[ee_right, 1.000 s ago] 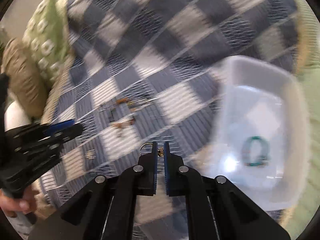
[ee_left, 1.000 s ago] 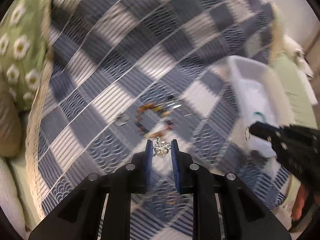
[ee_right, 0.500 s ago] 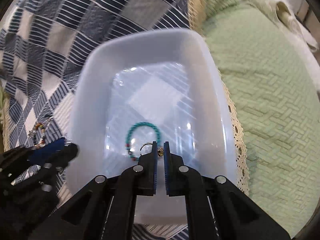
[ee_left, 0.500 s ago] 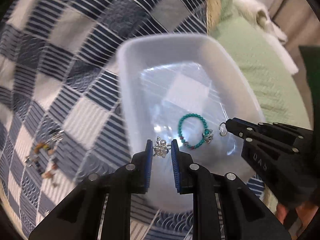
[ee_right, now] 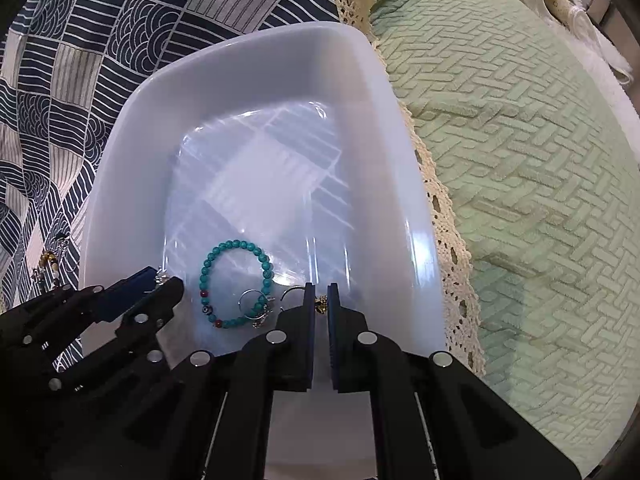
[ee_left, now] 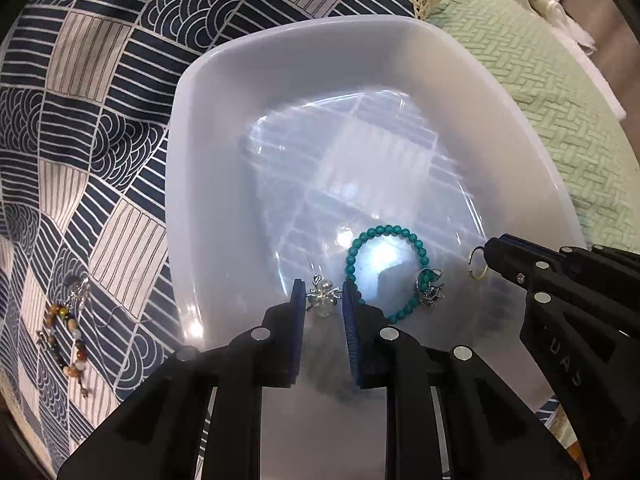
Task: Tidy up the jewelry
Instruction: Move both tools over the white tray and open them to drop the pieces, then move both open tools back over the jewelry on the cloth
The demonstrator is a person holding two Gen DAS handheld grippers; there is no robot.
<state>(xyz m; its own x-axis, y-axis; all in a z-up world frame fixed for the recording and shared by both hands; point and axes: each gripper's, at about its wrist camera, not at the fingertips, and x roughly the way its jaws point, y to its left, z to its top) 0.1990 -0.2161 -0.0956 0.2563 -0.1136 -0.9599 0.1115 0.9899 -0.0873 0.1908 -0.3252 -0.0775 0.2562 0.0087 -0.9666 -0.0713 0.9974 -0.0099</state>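
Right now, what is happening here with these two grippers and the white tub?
A person is sorting jewelry with two handheld grippers. The left gripper is shut on a silver pearl charm, and the right gripper is shut on a small gold hoop earring. Both hang over the white plastic tub, where a turquoise bead bracelet already lies. A brown bead bracelet is on the checked quilt, outside the tub.

Each black claw [ee_left: 322, 300] has blue pads [ee_left: 298, 304] and silver screws.
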